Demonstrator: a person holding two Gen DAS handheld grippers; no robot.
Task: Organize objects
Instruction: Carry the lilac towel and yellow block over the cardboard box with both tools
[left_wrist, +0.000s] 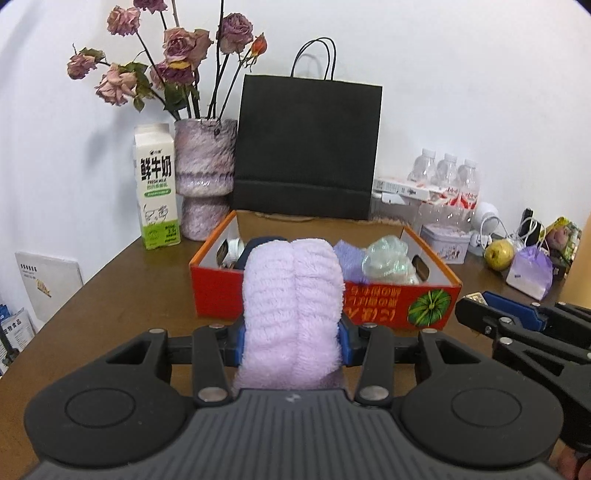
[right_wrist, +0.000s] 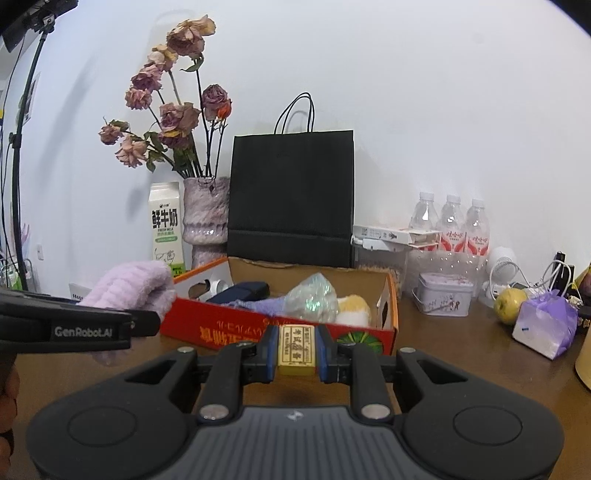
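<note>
A brown wooden table (left_wrist: 122, 280) stands against a white wall. At its far left stands a green-and-white milk carton (left_wrist: 157, 186), upright, just beside a mottled purple vase (left_wrist: 205, 177) of dried pink roses (left_wrist: 173, 55). Right of the vase a black paper bag (left_wrist: 306, 147) stands against the wall.

In front of the bag sits an open red-and-orange cardboard box (left_wrist: 369, 306). It holds a dark blue item, a purple cloth, an iridescent crinkled bundle (right_wrist: 314, 299) and something yellow and white, perhaps a sponge.

The left gripper (left_wrist: 291, 339) hovers just before the box, its pads clamped on a folded, fluffy lilac towel (left_wrist: 291, 295) that stands up between them. The right gripper (right_wrist: 297, 350), beside it, has its fingers pressed tight on a small yellow block (right_wrist: 297, 349) printed with characters.

Further right stand three clear water bottles (right_wrist: 450, 225), a small pale tin (right_wrist: 443, 295), a yellow-green fruit (right_wrist: 511, 301) and a purple plastic bag (right_wrist: 546, 325).
</note>
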